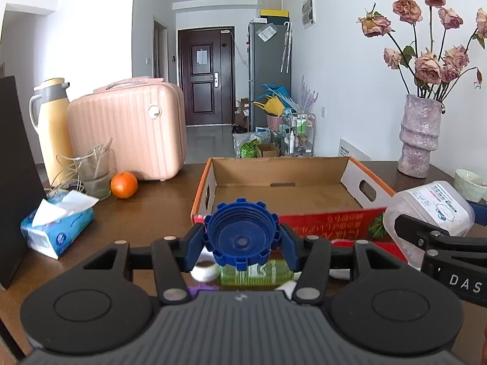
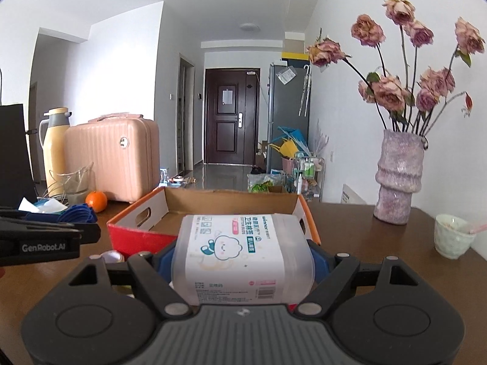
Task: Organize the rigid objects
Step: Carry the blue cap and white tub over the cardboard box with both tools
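Left wrist view: my left gripper point(image 1: 241, 240) clamps a ribbed blue plastic cap point(image 1: 240, 231), held just before the red-and-orange cardboard box point(image 1: 322, 194) on the brown wooden table point(image 1: 146, 210).

Right wrist view: my right gripper point(image 2: 243, 261) clamps a translucent cotton-bud box point(image 2: 242, 255), labelled "COTTON BUDS", near that box's front wall; "GenRobot.AI" is printed on the other gripper.

A blue ridged cap point(image 1: 241, 233), hollow side toward the camera, is clamped between the left gripper's point(image 1: 241, 243) blue fingers just short of the near red wall of an open, orange-rimmed cardboard box point(image 1: 316, 196). The right gripper point(image 2: 243, 261) clasps a translucent, white-labelled cotton-swab tub point(image 2: 243, 255) lying on its side before the same box
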A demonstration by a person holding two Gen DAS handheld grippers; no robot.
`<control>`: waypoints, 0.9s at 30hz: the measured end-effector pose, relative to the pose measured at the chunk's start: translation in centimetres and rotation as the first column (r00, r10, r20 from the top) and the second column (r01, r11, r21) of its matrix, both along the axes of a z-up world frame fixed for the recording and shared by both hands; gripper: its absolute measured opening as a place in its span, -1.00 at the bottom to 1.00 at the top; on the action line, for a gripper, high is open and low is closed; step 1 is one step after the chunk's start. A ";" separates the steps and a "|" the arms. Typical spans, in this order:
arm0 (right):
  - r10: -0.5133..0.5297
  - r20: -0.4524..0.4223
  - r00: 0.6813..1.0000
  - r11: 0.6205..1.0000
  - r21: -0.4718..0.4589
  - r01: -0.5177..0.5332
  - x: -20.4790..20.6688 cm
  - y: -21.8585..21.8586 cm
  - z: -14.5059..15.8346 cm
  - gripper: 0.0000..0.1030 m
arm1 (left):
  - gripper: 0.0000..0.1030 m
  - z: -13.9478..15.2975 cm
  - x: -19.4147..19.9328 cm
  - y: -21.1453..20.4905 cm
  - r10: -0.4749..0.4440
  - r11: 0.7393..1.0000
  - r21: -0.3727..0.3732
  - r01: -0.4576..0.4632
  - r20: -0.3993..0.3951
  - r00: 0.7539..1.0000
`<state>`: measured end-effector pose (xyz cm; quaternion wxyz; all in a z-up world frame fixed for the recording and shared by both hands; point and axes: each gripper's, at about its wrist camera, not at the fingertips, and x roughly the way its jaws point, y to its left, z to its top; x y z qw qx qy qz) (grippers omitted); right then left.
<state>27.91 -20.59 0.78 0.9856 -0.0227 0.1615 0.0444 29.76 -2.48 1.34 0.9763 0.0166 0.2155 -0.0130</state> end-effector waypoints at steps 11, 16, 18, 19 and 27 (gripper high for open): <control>-0.015 0.007 1.000 1.000 -0.003 0.015 4.6 0.6 0.8 0.59 | 0.04 0.9 4.3 -0.6 0.024 0.999 -0.029 -0.024 0.007 1.000; -0.025 -0.004 1.000 1.000 0.001 0.025 6.8 1.0 0.5 0.59 | 0.05 1.2 6.1 -0.6 0.041 0.998 -0.043 -0.041 0.017 0.999; -0.026 -0.008 1.000 1.000 0.003 0.026 7.6 1.0 0.4 0.59 | 0.04 1.2 6.9 -0.5 0.047 0.998 -0.046 -0.047 0.012 0.999; -0.023 -0.013 1.000 1.000 0.005 0.023 8.0 1.1 0.4 0.59 | 0.04 1.2 7.4 -0.5 0.049 0.998 -0.047 -0.049 0.009 0.999; -0.015 -0.037 0.999 1.000 0.006 0.015 11.2 1.3 0.3 0.59 | 0.04 1.2 11.1 -0.4 0.081 0.995 -0.048 -0.082 -0.022 0.996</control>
